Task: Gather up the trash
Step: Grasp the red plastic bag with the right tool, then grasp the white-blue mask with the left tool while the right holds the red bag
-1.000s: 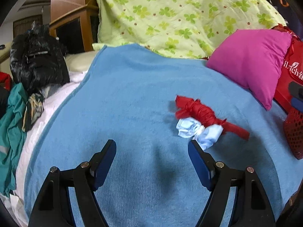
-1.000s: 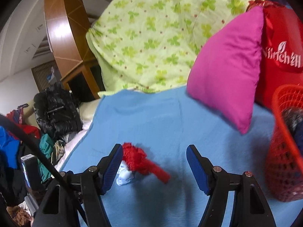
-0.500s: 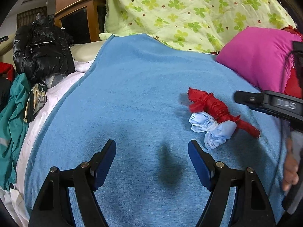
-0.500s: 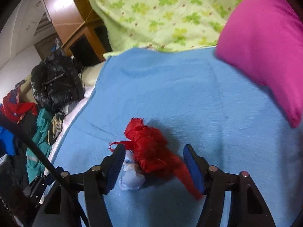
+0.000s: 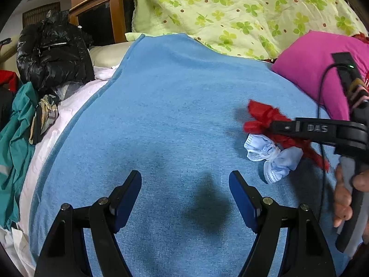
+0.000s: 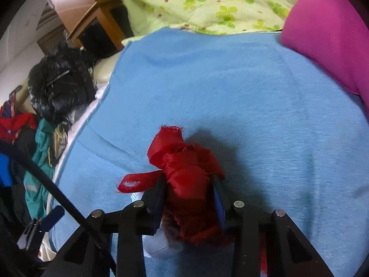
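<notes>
A crumpled red cloth wad (image 6: 184, 175) lies on the blue blanket (image 5: 173, 92). My right gripper (image 6: 188, 182) is closing on it, and both pads press its sides. In the left wrist view the wad (image 5: 260, 113) shows at the right, with one right finger (image 5: 299, 128) across it. A crumpled pale blue face mask (image 5: 274, 157) lies touching the wad's near side; a white scrap of the mask (image 6: 159, 247) peeks out under the right jaws. My left gripper (image 5: 184, 177) hangs open over bare blanket, left of the mask, holding nothing.
A pink pillow (image 5: 311, 69) and a green floral quilt (image 5: 230, 11) bound the far side. A black jacket (image 5: 50, 53) and a teal garment (image 5: 13, 138) pile up off the blanket's left edge. A hand (image 5: 343, 196) grips the right tool's handle.
My right gripper came down over the red wad and its jaws closed from wide apart onto it. In the left wrist view the right tool came in from the right.
</notes>
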The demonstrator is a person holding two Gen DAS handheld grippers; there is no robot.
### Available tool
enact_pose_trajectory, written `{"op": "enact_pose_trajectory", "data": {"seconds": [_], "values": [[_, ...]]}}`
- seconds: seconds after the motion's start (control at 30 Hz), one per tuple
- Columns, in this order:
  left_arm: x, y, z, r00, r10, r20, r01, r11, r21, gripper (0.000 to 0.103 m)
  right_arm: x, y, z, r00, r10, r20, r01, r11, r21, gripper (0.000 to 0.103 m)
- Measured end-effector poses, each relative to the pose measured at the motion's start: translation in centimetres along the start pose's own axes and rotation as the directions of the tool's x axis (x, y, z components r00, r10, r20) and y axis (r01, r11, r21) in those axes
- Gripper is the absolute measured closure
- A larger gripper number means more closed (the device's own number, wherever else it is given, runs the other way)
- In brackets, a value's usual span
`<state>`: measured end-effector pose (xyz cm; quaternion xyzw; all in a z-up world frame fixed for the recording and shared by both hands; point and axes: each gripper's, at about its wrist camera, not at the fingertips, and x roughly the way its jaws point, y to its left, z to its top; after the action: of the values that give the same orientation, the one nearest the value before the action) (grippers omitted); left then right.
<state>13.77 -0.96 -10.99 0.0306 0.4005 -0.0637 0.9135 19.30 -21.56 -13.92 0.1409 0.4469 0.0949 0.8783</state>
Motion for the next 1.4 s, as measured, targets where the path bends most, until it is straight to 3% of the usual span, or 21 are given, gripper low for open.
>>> {"op": "enact_pose_trajectory", "data": {"seconds": [0.37,0.5,0.77,0.93,1.13,1.17,1.27,1.33,1.4], "values": [[-0.1,-2.5,0.1,0.999,-0.044,0.007,0.044,0.999,0.014,0.024,-5.6,-7.3,-1.8,0.992,-0.115,-0.049,0.122,0.977,0.175,0.064],[0.1,-4.1,0.4,0.996,-0.088,0.013,0.088,0.996,0.017,0.024,-7.1,-9.0,-3.1,0.993,-0.097,-0.069,0.110,0.970,0.218,0.064],[2.1,-6.8,1.5,0.977,-0.213,-0.019,0.213,0.977,-0.013,0.024,-8.1,-10.0,-5.0,0.993,-0.081,-0.087,0.097,0.976,0.196,0.064],[3.8,-7.1,1.8,0.965,-0.255,-0.060,0.252,0.966,-0.057,0.024,-8.1,-10.2,-5.2,0.993,-0.077,-0.089,0.092,0.978,0.186,0.063],[4.4,-7.9,1.4,0.966,-0.247,-0.077,0.244,0.969,-0.040,0.025,-7.9,-9.9,-5.2,0.992,-0.090,-0.089,0.104,0.980,0.169,0.062],[4.4,-8.1,1.4,0.966,-0.244,-0.082,0.242,0.970,-0.034,0.026,-7.9,-9.9,-5.2,0.992,-0.090,-0.089,0.104,0.980,0.169,0.062],[4.3,-8.3,1.4,0.961,-0.264,-0.083,0.263,0.964,-0.024,0.046,-7.7,-9.9,-5.2,0.993,-0.083,-0.087,0.098,0.980,0.174,0.062],[4.0,-8.5,1.4,0.959,-0.274,-0.078,0.274,0.962,-0.008,0.065,-7.8,-9.9,-5.2,0.993,-0.083,-0.084,0.097,0.980,0.172,0.062],[3.9,-8.6,1.6,0.958,-0.276,-0.077,0.278,0.961,0.004,0.070,-7.8,-9.8,-5.3,0.993,-0.088,-0.082,0.100,0.981,0.165,0.062]]}}
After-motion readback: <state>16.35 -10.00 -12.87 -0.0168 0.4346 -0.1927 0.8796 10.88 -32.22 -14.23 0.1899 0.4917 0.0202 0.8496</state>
